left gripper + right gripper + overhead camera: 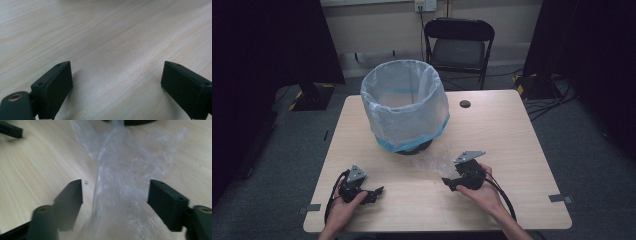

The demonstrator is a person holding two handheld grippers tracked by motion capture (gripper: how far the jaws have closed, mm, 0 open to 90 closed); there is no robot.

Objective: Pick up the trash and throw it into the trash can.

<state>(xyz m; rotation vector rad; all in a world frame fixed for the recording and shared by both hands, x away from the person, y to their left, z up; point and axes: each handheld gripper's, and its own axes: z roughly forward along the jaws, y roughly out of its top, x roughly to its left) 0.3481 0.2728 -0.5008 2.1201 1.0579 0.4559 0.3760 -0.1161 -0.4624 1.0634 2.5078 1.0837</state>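
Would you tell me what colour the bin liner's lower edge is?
Blue; the bin liner itself is translucent white, seen best in the high view.

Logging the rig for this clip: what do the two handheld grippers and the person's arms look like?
Both are black. The left gripper and right gripper each carry a grey three-cornered plate on top and trail a black cable toward the table's near edge. Up close, the jaws are blocky black pads with small screw holes, and brass-coloured fittings sit at the base. The forearms are bare, with no sleeves visible.

We see a clear crumpled plastic bag (120, 187) lying flat on the table, just before a bin (405, 107) lined with a translucent blue-edged bag, upright, mid-table
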